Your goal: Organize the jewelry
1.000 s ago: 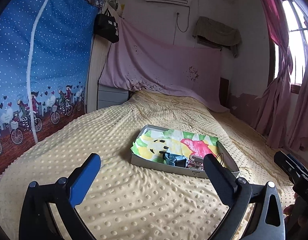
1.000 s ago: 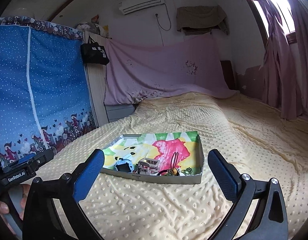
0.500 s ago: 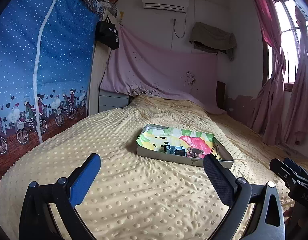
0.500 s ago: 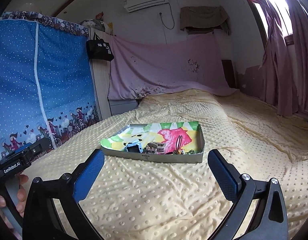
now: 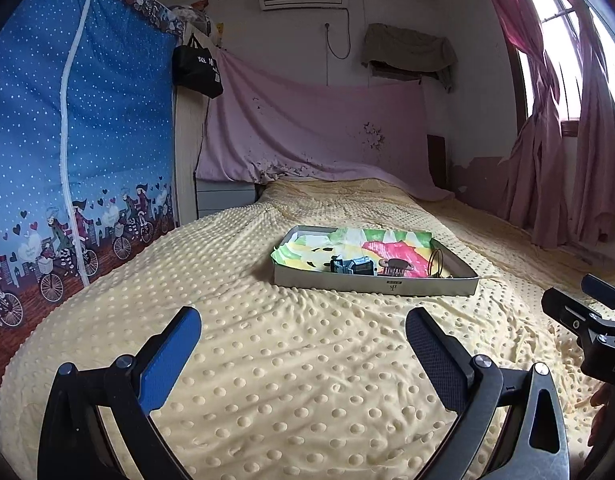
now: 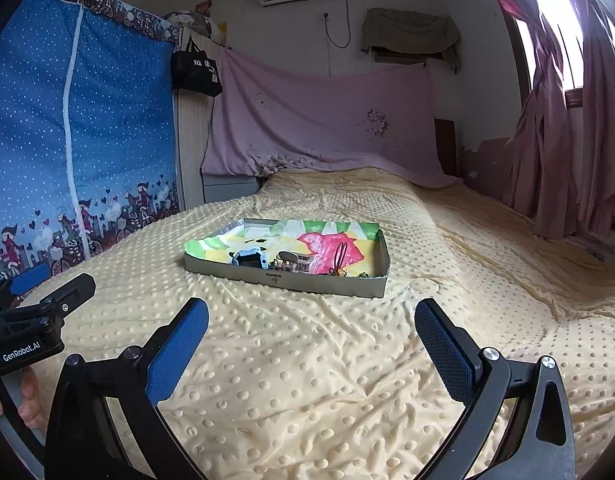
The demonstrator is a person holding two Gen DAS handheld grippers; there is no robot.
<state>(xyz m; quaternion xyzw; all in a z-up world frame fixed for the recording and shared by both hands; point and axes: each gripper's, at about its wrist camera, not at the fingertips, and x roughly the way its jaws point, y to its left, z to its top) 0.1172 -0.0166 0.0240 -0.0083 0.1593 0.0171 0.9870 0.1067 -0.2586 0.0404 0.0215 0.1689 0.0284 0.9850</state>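
A shallow grey tray (image 5: 371, 283) (image 6: 291, 280) lined with a colourful paper sits on the yellow dotted bedspread (image 5: 291, 360). Near its front wall lie a blue watch-like piece (image 5: 353, 267) (image 6: 249, 260), a brown hair claw (image 5: 397, 266) (image 6: 293, 262), thin hoops (image 5: 435, 262) (image 6: 339, 256) and small bits at the front right corner. My left gripper (image 5: 303, 332) is open and empty, well short of the tray. My right gripper (image 6: 311, 324) is open and empty, also short of it. Each gripper shows at the other view's edge.
A blue dotted wardrobe cover (image 5: 75, 140) stands left of the bed. A pink sheet (image 5: 315, 136) hangs at the head. Pink curtains (image 5: 559, 152) and a window are on the right. A black bag (image 5: 197, 66) hangs at the wardrobe corner.
Both views have dropped lower and pulled back a little, so the tray now looks flatter and farther. Both grippers stay open. Nothing in the tray has moved.
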